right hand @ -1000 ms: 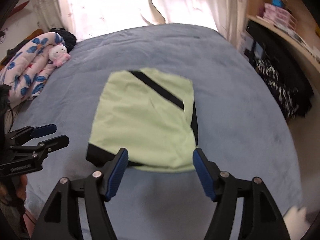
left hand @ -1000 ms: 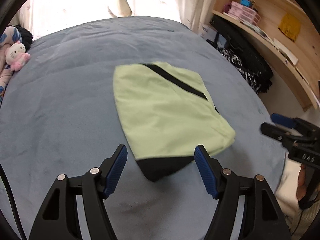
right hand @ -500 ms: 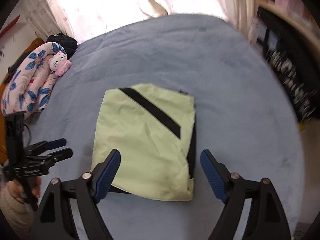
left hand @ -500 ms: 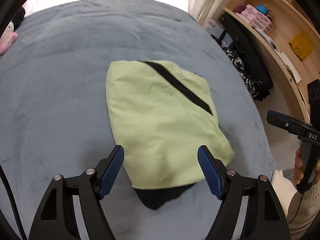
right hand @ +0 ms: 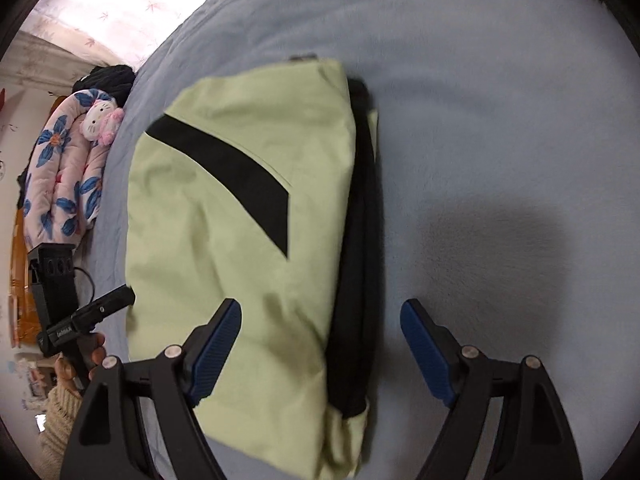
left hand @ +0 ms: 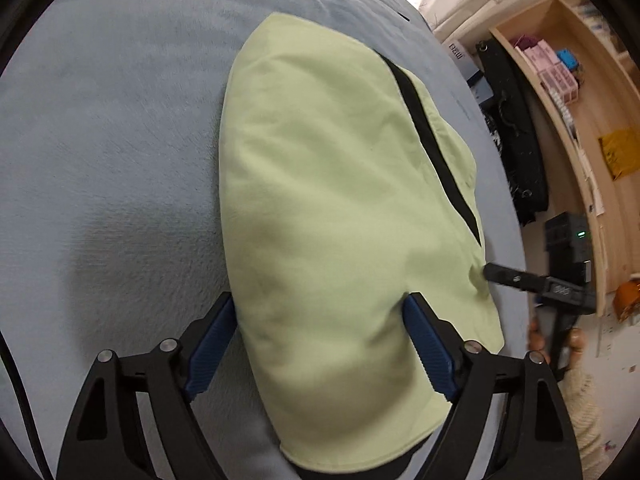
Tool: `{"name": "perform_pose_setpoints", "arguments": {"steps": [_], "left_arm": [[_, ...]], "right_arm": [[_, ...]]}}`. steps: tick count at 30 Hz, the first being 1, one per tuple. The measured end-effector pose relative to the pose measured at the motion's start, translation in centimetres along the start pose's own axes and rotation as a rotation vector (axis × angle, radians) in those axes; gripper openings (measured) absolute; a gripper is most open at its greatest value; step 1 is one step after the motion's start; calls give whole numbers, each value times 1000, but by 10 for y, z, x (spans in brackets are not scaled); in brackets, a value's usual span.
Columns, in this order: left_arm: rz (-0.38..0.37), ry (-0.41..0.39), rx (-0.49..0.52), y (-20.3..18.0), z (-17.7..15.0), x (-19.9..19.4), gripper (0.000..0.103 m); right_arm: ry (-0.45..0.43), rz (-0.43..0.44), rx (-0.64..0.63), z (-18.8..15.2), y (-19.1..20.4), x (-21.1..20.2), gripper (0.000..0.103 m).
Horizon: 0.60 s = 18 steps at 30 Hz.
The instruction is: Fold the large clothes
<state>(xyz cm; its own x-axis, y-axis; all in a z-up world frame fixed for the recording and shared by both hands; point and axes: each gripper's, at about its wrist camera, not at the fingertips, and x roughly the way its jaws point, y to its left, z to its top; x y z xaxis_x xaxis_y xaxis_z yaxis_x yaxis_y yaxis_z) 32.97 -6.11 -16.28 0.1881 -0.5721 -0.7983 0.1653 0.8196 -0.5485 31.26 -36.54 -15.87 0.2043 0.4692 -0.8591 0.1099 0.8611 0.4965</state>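
A folded light-green garment [left hand: 340, 208] with a black diagonal stripe lies on the blue bed cover [left hand: 112, 140]. My left gripper [left hand: 320, 344] is open and straddles its near left corner, low over the cloth. In the right wrist view the garment [right hand: 232, 240] shows black layers along its right edge. My right gripper [right hand: 320, 352] is open over that near right edge, one finger above the green cloth, the other above the bed. The right gripper's tip [left hand: 516, 278] touches the garment's right side in the left wrist view. The left gripper [right hand: 96, 312] shows at the garment's left side.
A rolled floral quilt [right hand: 64, 176] with a Hello Kitty plush [right hand: 100, 120] lies at the bed's left side. Wooden shelves [left hand: 580, 120] with boxes and dark bags [left hand: 516, 140] stand to the right. Curtains [right hand: 100, 12] hang behind the bed.
Both grippers have come down and forward from above the bed to the garment's near edge, one at each side. The garment has not moved. Both stay open.
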Motion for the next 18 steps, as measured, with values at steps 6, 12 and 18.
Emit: {"name": "perform_pose_setpoints", "arguments": {"steps": [6, 12, 18], "left_arm": [[-95, -19, -33, 11, -3, 21, 92], [-142, -27, 20, -1, -2, 37, 93], [-64, -87, 47, -10, -4, 29, 69]], "right_arm": [[-45, 135, -62, 5, 9, 25, 84], [-91, 238, -27, 12, 19, 40, 75], [-137, 211, -25, 1, 31, 32, 26]]}}
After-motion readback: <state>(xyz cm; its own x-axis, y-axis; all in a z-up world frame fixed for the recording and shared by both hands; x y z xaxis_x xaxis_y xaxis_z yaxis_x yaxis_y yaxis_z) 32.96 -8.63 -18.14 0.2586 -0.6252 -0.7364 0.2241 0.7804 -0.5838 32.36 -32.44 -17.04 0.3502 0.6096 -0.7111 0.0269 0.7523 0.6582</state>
